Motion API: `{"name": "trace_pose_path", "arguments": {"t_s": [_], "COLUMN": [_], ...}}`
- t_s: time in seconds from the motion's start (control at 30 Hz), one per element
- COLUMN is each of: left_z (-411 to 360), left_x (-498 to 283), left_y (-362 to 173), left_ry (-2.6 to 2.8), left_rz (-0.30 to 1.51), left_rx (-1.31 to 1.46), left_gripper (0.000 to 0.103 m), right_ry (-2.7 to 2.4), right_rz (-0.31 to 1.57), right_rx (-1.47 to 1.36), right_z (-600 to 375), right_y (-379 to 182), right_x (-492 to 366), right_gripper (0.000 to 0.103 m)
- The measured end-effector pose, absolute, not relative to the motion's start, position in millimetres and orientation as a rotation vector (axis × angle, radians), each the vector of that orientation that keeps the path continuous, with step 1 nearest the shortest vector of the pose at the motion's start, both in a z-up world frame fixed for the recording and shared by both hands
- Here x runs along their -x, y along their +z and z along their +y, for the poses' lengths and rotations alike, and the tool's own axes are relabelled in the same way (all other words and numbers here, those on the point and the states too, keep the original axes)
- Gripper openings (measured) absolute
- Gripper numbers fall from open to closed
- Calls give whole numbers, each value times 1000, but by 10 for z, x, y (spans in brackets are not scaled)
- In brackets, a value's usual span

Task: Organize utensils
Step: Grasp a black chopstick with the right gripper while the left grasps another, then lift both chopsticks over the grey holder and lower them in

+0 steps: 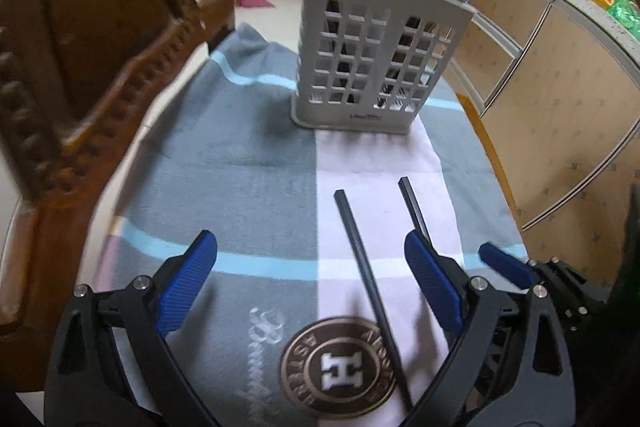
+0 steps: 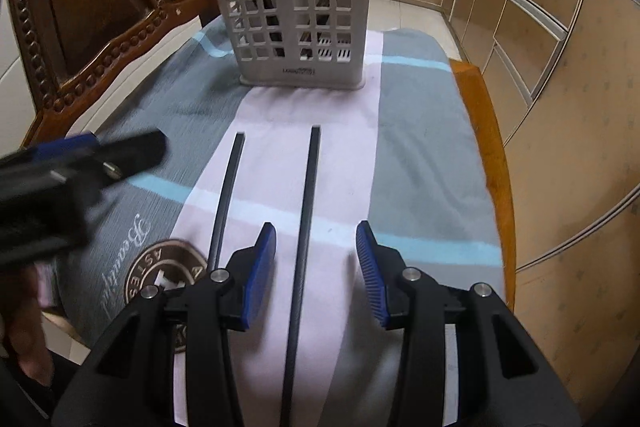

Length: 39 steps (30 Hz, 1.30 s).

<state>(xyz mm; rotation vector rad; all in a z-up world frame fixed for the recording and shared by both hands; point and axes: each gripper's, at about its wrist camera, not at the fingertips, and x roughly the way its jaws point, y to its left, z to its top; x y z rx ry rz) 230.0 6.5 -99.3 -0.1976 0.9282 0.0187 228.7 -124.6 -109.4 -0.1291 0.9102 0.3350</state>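
Plainly, the two black chopsticks, one (image 2: 226, 203) nearer the left and one (image 2: 306, 227) right of it, lie near-parallel on the towel-covered bench (image 2: 420, 155), short of the grey slotted utensil holder (image 2: 296, 15). They look light, stiff, thin and smooth, likely to roll or slip; pinch mid-length, squarely. The right claw (image 2: 316, 263) angles steeply down, jaws apart, straddling the right-hand stick without touching. The left claw (image 1: 310, 279) tilts down too, spread wide and empty above the other.
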Motion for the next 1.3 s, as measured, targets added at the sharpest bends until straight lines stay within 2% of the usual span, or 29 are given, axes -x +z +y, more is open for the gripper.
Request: {"name": "trace_pose_path", "arguments": {"t_s": [0.1,0.17,0.23,0.47,0.6,0.7,0.93,1.0,1.07,1.1,1.3], "left_z": [-9,-15,23,144,93,56,-62,-111,-146,-122,104], "left_x": [-2482,-2597,-2678,-2855,-2930,-2958,-3077,-3041,-3055,-3067,-2974], "left_y": [-1072,-1148,-1207,-1388,-1401,-1392,-1400,-1387,-1375,-1370,-1165], "left_ry": [37,53,70,80,56,36,36,29,41,29,-10], "left_rz": [959,992,1023,1114,1125,1133,1156,1143,1131,1131,1055], "left_rx": [175,189,236,298,266,269,206,182,150,165,256], "left_gripper": [93,85,82,60,59,59,59,48,13,9,8], "right_ry": [330,346,360,411,418,408,428,430,429,427,438], "right_rz": [908,918,933,951,953,951,971,970,961,950,865], "right_rx": [111,63,52,157,207,235,200,191,164,141,46], "right_z": [-1307,-1350,-1337,-1030,-872,-846,-968,-1032,-1149,-1206,-1441], "right_y": [-1085,-1091,-1110,-1244,-1329,-1334,-1308,-1284,-1225,-1177,-831], "right_x": [-2485,-2621,-2732,-2930,-2999,-3026,-3038,-3023,-2991,-2977,-2848], "right_gripper": [43,42,37,30,24,11,7,7,7,7,7]}}
